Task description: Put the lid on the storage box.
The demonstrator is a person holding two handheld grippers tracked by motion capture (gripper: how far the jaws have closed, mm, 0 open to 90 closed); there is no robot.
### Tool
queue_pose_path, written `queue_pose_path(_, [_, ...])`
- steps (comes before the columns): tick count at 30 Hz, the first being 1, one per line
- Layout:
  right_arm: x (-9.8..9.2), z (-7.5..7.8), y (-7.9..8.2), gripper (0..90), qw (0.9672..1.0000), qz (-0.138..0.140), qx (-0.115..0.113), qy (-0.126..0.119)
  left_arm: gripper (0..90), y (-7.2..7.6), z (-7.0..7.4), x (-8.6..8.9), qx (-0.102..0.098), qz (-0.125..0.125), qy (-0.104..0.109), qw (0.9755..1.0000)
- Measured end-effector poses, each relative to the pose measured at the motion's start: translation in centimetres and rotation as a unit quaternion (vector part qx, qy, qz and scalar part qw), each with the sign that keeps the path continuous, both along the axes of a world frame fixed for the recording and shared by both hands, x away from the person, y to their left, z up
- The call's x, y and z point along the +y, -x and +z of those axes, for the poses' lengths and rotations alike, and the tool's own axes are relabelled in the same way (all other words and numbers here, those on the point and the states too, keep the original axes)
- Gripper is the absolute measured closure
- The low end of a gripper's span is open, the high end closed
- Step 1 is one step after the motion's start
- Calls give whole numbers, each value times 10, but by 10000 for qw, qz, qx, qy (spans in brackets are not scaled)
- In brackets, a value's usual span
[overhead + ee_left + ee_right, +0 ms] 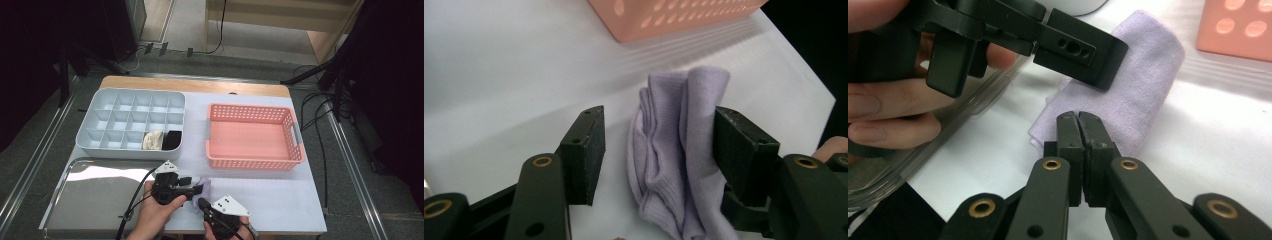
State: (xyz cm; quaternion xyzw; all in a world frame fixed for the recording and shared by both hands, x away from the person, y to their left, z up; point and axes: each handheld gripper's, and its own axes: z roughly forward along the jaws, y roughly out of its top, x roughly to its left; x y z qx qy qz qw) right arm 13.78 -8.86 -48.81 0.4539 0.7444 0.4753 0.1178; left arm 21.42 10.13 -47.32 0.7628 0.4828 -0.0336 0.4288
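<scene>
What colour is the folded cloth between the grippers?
Pale lilac cloth, clearest in the left gripper view.

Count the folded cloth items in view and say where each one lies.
3. A lilac cloth lies on the table between the grippers; a cream one and a black one sit in adjacent front compartments of the divided tray. More may be hidden.

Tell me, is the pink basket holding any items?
No. In the high view the pink basket shows a bare floor, while the purple cloth lies on the table in front of it.
</scene>
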Motion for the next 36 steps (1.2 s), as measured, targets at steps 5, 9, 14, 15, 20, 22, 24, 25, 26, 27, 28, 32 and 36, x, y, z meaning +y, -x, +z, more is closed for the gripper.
queue_pose_path(5, [0,-2,0,893,10000,-28,-30,-19,485,1,-2,-5,163,-122,45,9998])
queue_pose_path(9, [-1,-2,0,891,10000,-32,-61,-16,681,1,-1,-6,219,-310,112,9992])
queue_pose_path(14, [-5,1,4,812,9994,97,-331,-75,728,5,2,-3,-32,-330,142,9993])
queue_pose_path(15, [-7,2,4,800,9991,96,-396,-94,729,5,3,-2,-81,-312,141,9994])
queue_pose_path(20, [-19,7,3,744,9971,-153,-615,-411,731,5,11,10,-296,-160,183,9993])
queue_pose_path(22, [-23,8,0,710,9965,-233,-655,-456,731,6,13,16,-372,-109,200,9990])
queue_pose_path(24, [-26,7,-3,692,9964,-271,-700,-405,730,7,14,20,-460,-68,178,9988])
queue_pose_path(25, [-26,7,-4,659,9961,-302,-765,-316,730,8,15,23,-499,-33,204,9985])
queue_pose_path(26, [-26,7,-4,641,9959,-362,-808,-192,729,9,16,25,-514,4,234,9984])
queue_pose_path(27, [-26,7,-5,633,9957,-408,-817,-125,729,10,17,28,-537,39,232,9983])
queue_pose_path(28, [-27,7,-7,613,9958,-446,-797,-101,729,10,18,31,-563,61,222,9981])
queue_pose_path(32, [-29,8,-12,519,9948,-632,-771,217,729,13,21,42,-663,206,206,9974])
queue_pose_path(36, [-31,8,-16,461,9944,-684,-739,312,730,14,23,54,-706,317,232,9967])
